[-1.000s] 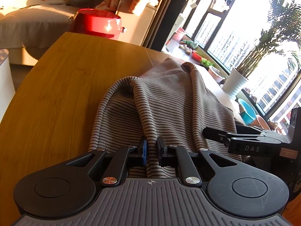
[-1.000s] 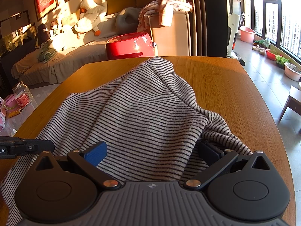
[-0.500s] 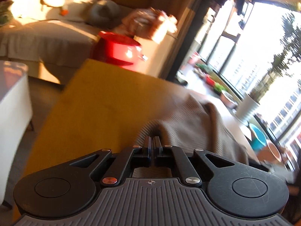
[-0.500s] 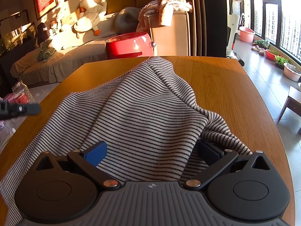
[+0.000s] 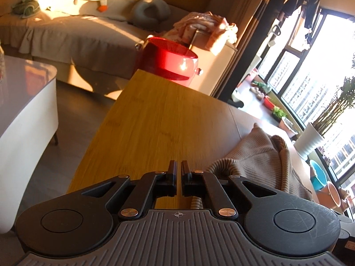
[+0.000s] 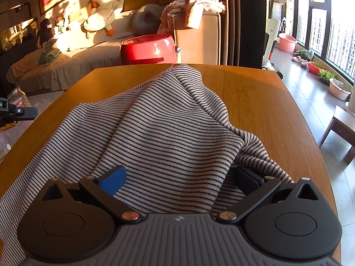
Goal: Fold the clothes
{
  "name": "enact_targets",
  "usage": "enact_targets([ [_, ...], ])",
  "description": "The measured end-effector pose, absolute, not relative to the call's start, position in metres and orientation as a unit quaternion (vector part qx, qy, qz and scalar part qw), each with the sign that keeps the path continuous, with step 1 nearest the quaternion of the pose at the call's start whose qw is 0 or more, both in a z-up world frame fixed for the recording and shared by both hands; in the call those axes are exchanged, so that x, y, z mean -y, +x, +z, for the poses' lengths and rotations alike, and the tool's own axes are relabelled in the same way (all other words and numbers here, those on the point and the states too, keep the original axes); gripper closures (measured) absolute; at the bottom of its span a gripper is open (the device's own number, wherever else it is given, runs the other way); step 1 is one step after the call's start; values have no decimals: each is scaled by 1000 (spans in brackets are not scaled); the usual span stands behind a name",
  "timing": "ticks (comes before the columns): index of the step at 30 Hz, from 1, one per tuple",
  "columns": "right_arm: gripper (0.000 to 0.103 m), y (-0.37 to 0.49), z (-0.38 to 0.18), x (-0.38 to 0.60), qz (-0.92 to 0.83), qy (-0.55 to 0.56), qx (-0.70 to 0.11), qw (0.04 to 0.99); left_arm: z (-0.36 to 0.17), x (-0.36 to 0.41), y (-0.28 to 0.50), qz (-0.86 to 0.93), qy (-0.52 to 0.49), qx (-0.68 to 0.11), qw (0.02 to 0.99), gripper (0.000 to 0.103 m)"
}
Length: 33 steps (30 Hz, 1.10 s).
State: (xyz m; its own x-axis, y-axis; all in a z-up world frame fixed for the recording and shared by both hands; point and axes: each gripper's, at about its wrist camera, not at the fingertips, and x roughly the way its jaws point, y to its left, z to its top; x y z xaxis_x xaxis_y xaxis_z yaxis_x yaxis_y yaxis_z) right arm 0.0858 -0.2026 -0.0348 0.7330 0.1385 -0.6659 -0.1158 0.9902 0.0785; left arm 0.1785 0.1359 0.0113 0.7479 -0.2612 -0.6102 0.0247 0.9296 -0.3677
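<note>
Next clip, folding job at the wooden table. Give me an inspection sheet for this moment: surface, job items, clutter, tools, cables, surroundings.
Surface: wooden table, bare apart from the garment.
Job's things: one striped top, rumpled and unfolded, spread from the near edge to the far edge.
Clutter: nothing seen on the table.
Tools: left tool with jaws nearly closed, no cloth visible between them, the top lying to its right; right tool wide open over the top's near edge, not gripping it.
Cables: nothing seen.
Surroundings: red pot beyond the far edge, sofa with plush toys, clothes pile on a cabinet, jar at left, windows with plants and basins at right.
</note>
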Motion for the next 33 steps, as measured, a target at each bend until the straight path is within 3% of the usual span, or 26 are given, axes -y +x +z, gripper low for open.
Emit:
enact_targets([
  [4,0,84,-31,203,57,9,-350,935,4,-114,177,-112,-163,-367,909,97],
  [7,6,76,-19,204,52,3,-332,942,-1,-98,175,-138,-158,-383,900,69],
  [8,15,74,-15,205,55,6,-330,942,-3,-92,175,-146,-156,-388,897,63],
  [10,22,68,-10,207,60,17,-327,943,-6,-81,174,-163,-152,-398,890,61],
  [14,23,62,-15,212,71,50,-339,937,-13,-59,172,-197,-144,-417,875,49],
  [16,23,62,-28,213,62,56,-350,933,-11,-45,171,-208,-129,-417,876,51],
  [17,22,62,-32,214,60,58,-350,933,-11,-39,170,-212,-127,-418,874,77],
  [18,22,60,-33,214,62,58,-343,935,-9,-37,170,-207,-119,-413,879,93],
  [26,18,59,-34,220,79,70,-343,933,56,-101,189,-97,-157,-271,945,94],
  [31,20,64,-23,220,57,50,-336,939,49,-121,213,-69,-168,-306,934,93],
  [33,30,67,-7,221,47,43,-316,947,37,-120,222,-64,-165,-338,924,89],
])
